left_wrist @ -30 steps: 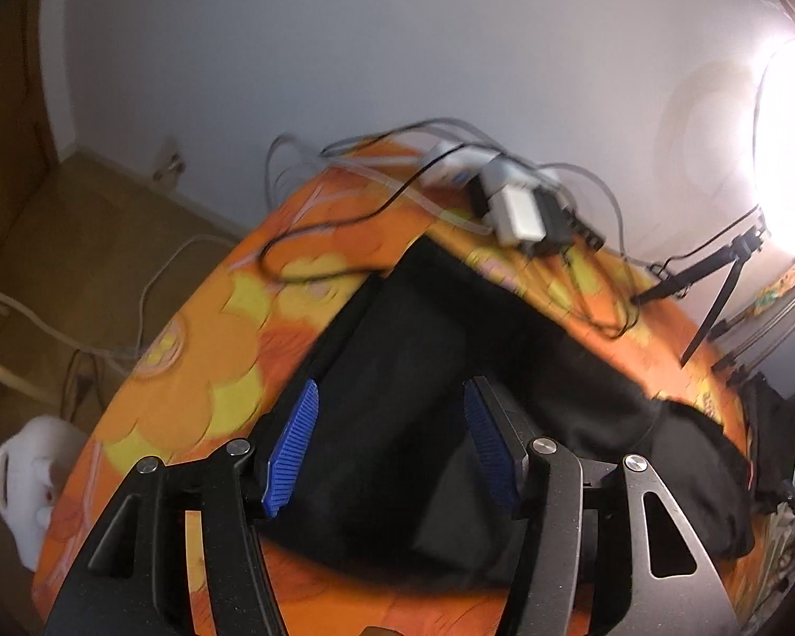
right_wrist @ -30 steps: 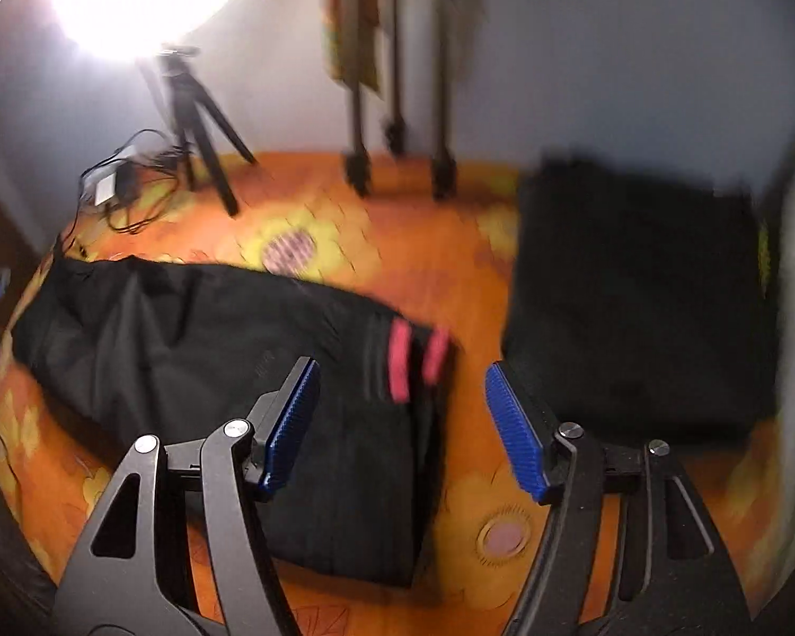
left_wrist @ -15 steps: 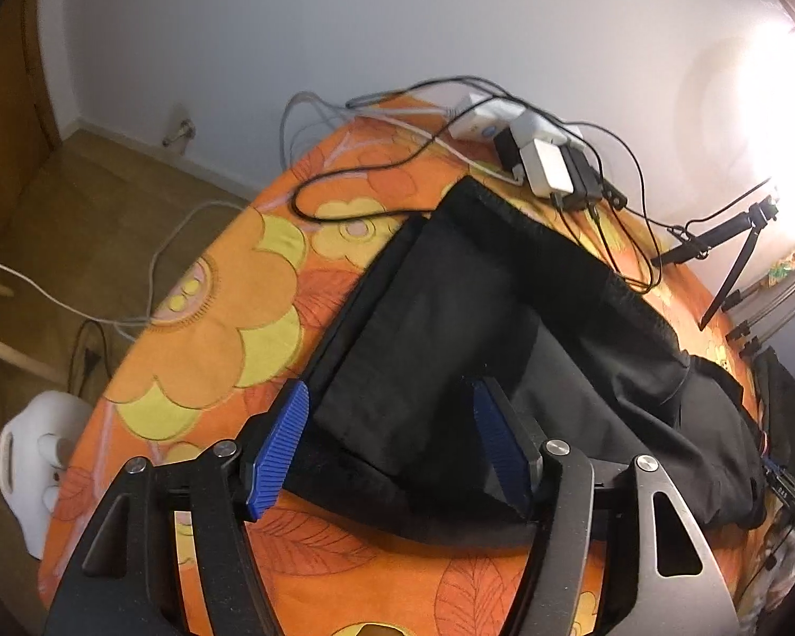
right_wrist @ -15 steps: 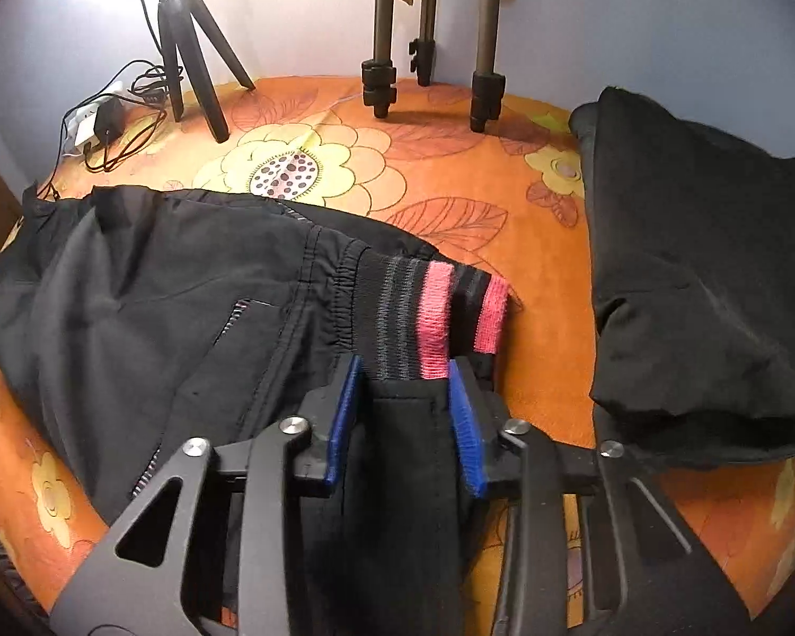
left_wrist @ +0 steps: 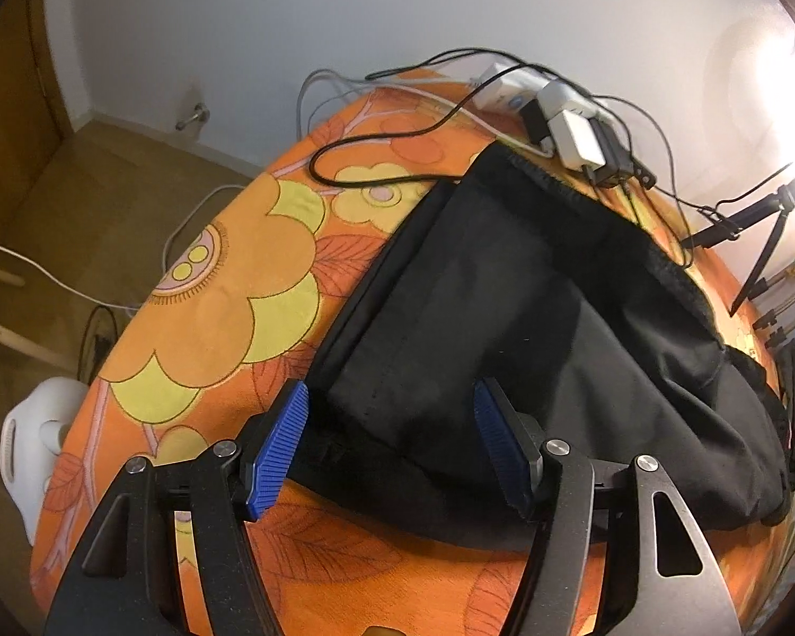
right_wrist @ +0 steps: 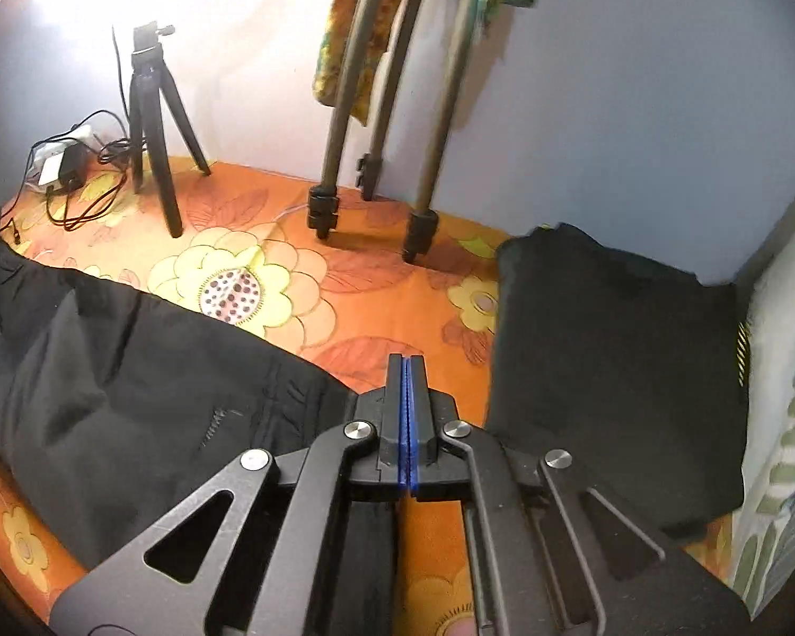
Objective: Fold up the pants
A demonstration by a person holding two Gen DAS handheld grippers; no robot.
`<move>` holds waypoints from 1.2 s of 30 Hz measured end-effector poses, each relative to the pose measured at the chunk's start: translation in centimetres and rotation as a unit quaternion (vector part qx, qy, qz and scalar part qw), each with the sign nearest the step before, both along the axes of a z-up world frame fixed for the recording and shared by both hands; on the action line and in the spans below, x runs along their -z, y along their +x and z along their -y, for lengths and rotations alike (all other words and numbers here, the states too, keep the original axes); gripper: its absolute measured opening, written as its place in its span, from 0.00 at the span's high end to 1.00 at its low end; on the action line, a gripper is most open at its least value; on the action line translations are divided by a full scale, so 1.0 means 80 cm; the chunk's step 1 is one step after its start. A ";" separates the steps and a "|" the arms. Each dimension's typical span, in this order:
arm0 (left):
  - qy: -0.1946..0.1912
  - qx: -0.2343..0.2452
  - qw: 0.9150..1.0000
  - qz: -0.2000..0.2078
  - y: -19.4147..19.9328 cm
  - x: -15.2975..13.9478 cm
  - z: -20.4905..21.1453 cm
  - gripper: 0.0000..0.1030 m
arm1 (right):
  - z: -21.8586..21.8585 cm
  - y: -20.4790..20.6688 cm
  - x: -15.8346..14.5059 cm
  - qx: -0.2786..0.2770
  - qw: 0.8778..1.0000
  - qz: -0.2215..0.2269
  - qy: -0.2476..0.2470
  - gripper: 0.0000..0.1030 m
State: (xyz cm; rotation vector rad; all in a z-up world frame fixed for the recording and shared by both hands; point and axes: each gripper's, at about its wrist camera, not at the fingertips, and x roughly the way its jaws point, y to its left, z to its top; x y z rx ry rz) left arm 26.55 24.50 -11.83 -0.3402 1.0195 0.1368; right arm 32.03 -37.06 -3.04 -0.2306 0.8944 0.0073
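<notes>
The soft black cloth pants [left_wrist: 530, 318] lay flat on the orange flowered tablecloth [left_wrist: 212, 318]. The left gripper [left_wrist: 392, 445] was open over the leg ends. The right gripper [right_wrist: 407, 418] was shut, seemingly empty. Floppy cloth; pinch edges.

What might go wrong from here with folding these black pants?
The right gripper is shut, yet no cloth shows between its pads, so it may have missed the pants. The left gripper stands open over the leg hems and could pinch only one layer. The chargers lie by the far hem and might snag.
</notes>
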 end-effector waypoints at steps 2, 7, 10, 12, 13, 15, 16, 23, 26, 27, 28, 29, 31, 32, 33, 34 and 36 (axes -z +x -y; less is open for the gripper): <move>-0.011 0.010 1.000 0.008 -0.008 -0.009 0.007 0.37 | -0.012 -0.015 -0.009 -0.022 1.000 0.003 -0.003 1.00; -0.039 0.060 0.997 0.024 -0.027 -0.036 0.048 0.37 | -0.044 -0.075 -0.024 -0.087 0.995 -0.015 0.045 0.63; -0.046 0.098 0.994 0.031 -0.036 -0.047 0.083 0.37 | -0.079 -0.115 -0.020 -0.137 0.988 -0.028 0.063 0.46; -0.052 0.129 0.990 0.035 -0.045 -0.053 0.114 0.37 | -0.103 -0.136 -0.015 -0.159 0.985 -0.034 0.061 0.46; -0.054 0.139 0.988 0.035 -0.047 -0.054 0.123 0.37 | -0.114 -0.146 -0.011 -0.170 0.982 -0.046 0.073 0.46; -0.062 0.174 0.983 0.023 -0.058 -0.050 0.153 0.37 | -0.129 -0.160 -0.001 -0.186 0.975 -0.070 0.098 0.46; -0.063 0.187 0.980 0.016 -0.061 -0.048 0.165 0.37 | -0.138 -0.167 0.006 -0.194 0.973 -0.079 0.097 0.46; -0.075 0.254 0.964 -0.024 -0.065 -0.022 0.239 0.37 | -0.164 -0.170 0.029 -0.201 0.976 -0.068 0.055 0.46; -0.076 0.261 0.962 -0.031 -0.060 -0.014 0.258 0.37 | -0.173 -0.155 0.032 -0.209 0.975 -0.062 0.038 0.46; -0.074 0.260 0.962 -0.030 -0.057 -0.013 0.263 0.37 | -0.175 -0.147 0.031 -0.210 0.975 -0.060 0.033 0.46; -0.071 0.261 0.962 -0.027 -0.052 -0.011 0.265 0.37 | -0.176 -0.142 0.030 -0.207 0.976 -0.055 0.030 0.46; -0.067 0.261 0.963 -0.024 -0.047 -0.013 0.268 0.37 | -0.177 -0.133 0.029 -0.207 0.977 -0.052 0.028 0.46; -0.057 0.261 0.963 -0.015 -0.036 -0.017 0.271 0.37 | -0.176 -0.116 0.025 -0.209 0.976 -0.051 0.028 0.46; -0.051 0.262 0.964 -0.009 -0.027 -0.019 0.273 0.37 | -0.177 -0.110 0.026 -0.210 0.976 -0.051 0.027 0.46; -0.045 0.262 0.964 -0.006 -0.021 -0.020 0.274 0.37 | -0.179 -0.104 0.027 -0.211 0.976 -0.051 0.019 0.46; -0.042 0.260 0.965 -0.006 -0.012 -0.020 0.275 0.37 | -0.180 -0.100 0.029 -0.213 0.976 -0.051 0.010 0.46; -0.047 0.258 0.965 -0.010 0.007 -0.018 0.278 0.37 | -0.184 -0.092 0.032 -0.220 0.974 -0.052 -0.006 0.46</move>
